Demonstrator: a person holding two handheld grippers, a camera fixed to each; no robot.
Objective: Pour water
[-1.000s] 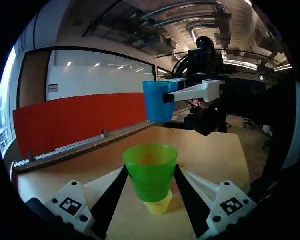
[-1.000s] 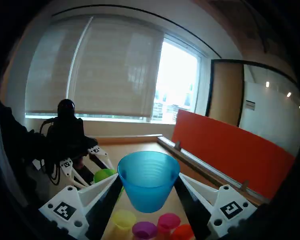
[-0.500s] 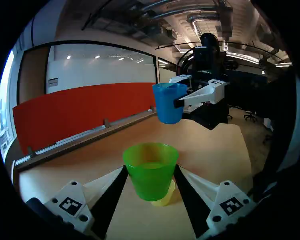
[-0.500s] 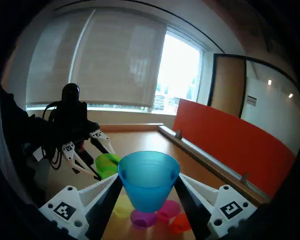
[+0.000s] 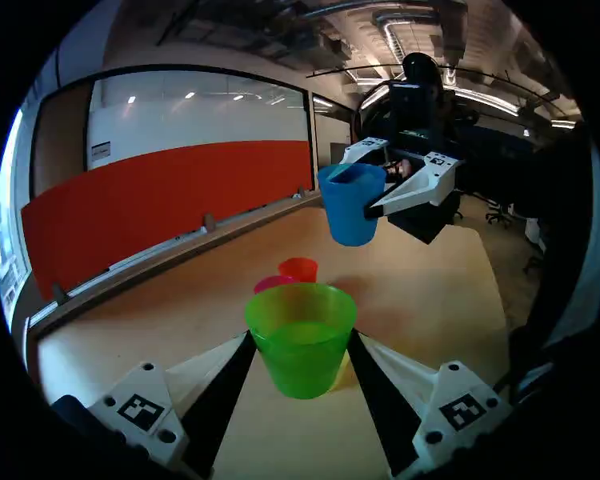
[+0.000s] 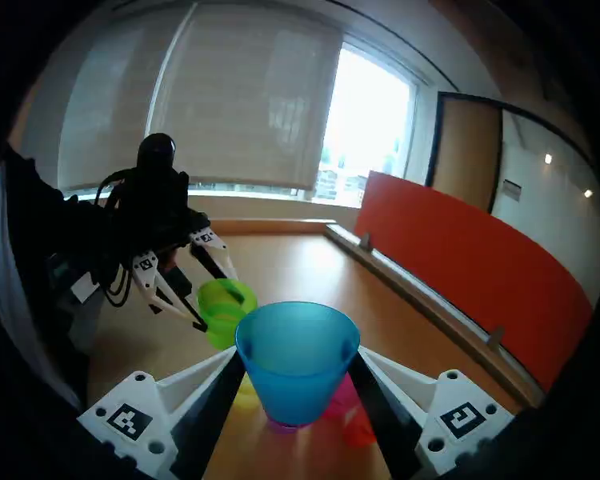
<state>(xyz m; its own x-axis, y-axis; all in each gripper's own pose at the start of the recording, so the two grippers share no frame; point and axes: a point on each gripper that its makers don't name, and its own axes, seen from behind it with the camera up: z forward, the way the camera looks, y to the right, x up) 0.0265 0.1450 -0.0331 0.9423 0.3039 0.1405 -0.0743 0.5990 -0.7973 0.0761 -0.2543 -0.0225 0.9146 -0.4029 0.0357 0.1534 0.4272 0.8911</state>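
Left gripper: both fingers pinch the green cup, one on each side. I hold it upright, off the table. A liquid level is visible inside, below the rim.

Right gripper: fingers clamped on the blue cup, also clear of the table. In the left gripper view it hangs beyond the green cup, higher and to the right, well apart from it. I cannot tell whether it holds anything.

On the table past the green cup's rim stand a red cup and a pink cup, just beside each other. In the right gripper view a yellow cup peeks out beneath the blue one.

An orange-red partition runs along the table's far edge.
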